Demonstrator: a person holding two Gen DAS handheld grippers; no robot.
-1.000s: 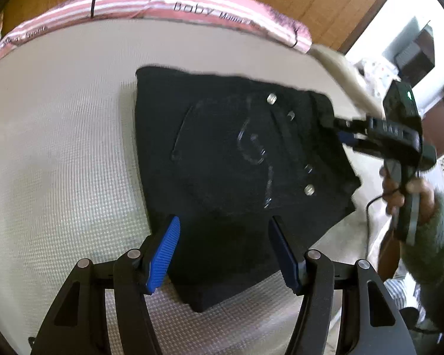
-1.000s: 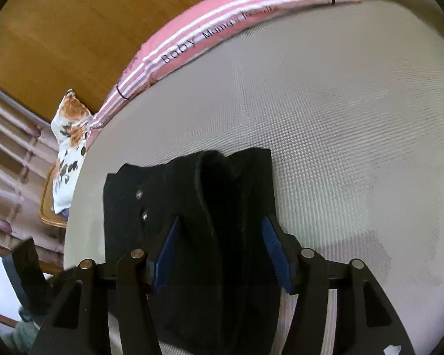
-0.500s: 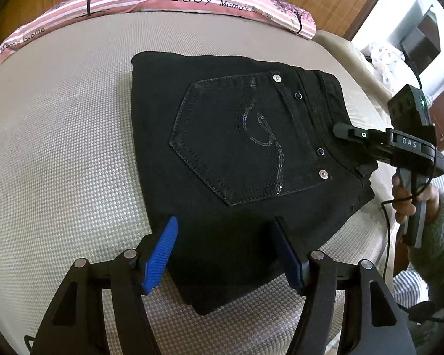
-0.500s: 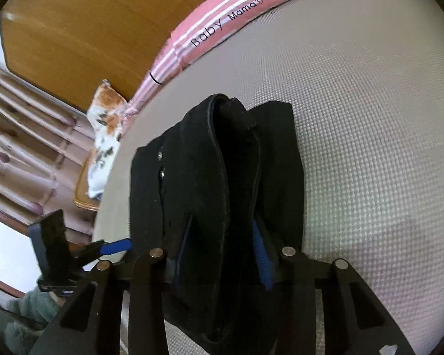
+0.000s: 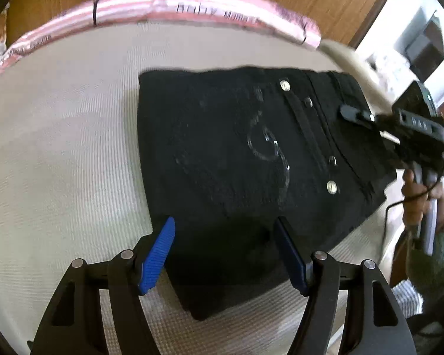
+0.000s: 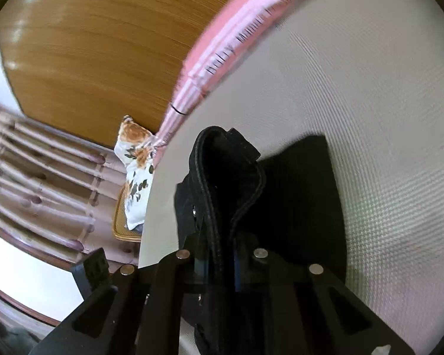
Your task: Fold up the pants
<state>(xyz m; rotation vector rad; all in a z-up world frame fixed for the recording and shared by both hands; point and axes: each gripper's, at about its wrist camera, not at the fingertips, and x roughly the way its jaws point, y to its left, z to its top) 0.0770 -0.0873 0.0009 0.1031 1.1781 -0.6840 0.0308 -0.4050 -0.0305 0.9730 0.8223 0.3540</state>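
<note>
Black jeans (image 5: 245,159) lie folded on the beige mattress (image 5: 59,153), back pocket with silver rivets facing up. My left gripper (image 5: 225,254) is open, its blue pads either side of the near folded edge, just above it. My right gripper (image 6: 219,263) is shut on the waistband edge of the jeans (image 6: 231,183) and lifts it into an upright fold. The right gripper also shows in the left wrist view (image 5: 358,115) at the waistband on the right.
A pink striped pillow (image 5: 192,6) lies along the far edge of the mattress by the wooden headboard (image 6: 88,44). A floral cushion (image 6: 136,159) sits on a chair beside the bed. The mattress edge drops off at the right.
My right gripper closed on the waistband and raised it. The left gripper stayed open over the near edge with little movement.
</note>
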